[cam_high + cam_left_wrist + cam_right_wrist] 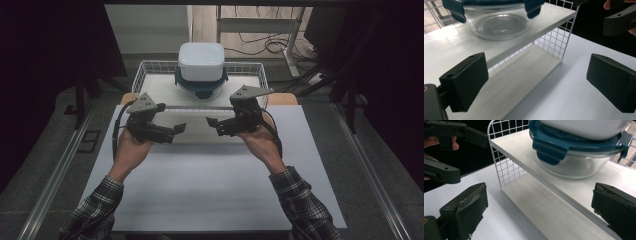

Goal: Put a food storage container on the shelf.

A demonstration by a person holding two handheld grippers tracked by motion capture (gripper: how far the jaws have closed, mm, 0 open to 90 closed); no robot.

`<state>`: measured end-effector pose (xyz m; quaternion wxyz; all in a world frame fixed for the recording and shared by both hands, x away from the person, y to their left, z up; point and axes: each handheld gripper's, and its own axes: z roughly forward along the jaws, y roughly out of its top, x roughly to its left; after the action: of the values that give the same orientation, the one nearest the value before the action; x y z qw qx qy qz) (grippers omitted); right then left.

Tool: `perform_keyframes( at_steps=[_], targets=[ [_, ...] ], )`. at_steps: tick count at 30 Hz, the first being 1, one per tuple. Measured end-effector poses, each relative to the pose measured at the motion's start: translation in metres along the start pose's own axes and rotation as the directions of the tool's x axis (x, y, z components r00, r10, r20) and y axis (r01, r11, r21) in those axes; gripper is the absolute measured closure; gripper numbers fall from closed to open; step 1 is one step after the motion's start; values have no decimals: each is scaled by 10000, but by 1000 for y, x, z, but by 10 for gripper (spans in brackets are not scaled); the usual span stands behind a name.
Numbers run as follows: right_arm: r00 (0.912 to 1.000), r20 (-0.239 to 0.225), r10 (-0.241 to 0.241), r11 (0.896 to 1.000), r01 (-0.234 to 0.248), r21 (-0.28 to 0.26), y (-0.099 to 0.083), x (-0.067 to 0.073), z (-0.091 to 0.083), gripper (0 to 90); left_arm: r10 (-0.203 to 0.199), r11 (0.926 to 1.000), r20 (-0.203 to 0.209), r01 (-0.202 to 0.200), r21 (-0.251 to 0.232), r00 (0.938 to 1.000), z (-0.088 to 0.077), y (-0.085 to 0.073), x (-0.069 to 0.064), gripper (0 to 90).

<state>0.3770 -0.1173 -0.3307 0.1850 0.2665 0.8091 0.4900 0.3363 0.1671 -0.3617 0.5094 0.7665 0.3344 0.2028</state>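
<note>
- Left gripper (176, 129) and right gripper (212, 122) hovered over the white table (210, 190), just in front of the wire shelf rack (150, 67), tips pointed toward each other
- Both had jaws spread wide with nothing between them; the gripper views showed a big empty gap between the black pads
- Things nearest to them: a round glass container (576, 165) with a teal clip-lock lid (554, 147), sitting on the rack's upper white shelf (544, 20)
- A white square tub (201, 60) was stacked right on top of the teal lid, touching it
- Lower shelf (544, 202) of the rack looked bare
- Handling guess: glass bowl likely heavy, rigid, smooth and slippery on the curved wall, and breakable if dropped or knocked against the wire
- White tub looked like plastic, probably light and stiff, loose on the lid, so it could slide off if the stack got tilted
- Best hold probably on the tub first, by two opposite side walls, lifted straight up
- For the glass one, pinching at the lid rim or the clip tabs (534, 7) seemed safer than the bare glass; two grippers on opposite sides would steady the weight
- Couldn't tell whether the containers held anything; the glass looked empty
</note>
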Motion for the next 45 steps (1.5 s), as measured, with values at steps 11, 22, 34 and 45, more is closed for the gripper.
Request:
perform_keyframes(
  at_steps=[11,22,34,45],
  targets=[
    [10000,-3,-84,10000,84,34,-25,9,-3,0,166,9997,46,-167,160,9999,6,-24,-13,33],
    [9999,-23,-114,9999,115,124,-49,16,0,0,-48,9999,250,45,104,9997,10,-49,-23,29],
    [10000,12,-92,9997,92,226,-75,23,2,0,-208,9994,249,201,289,9995,16,-79,-30,29],
    [9999,30,152,9993,-153,330,-97,25,0,0,-179,9990,216,170,407,9996,15,-95,-36,29]
  ],
)
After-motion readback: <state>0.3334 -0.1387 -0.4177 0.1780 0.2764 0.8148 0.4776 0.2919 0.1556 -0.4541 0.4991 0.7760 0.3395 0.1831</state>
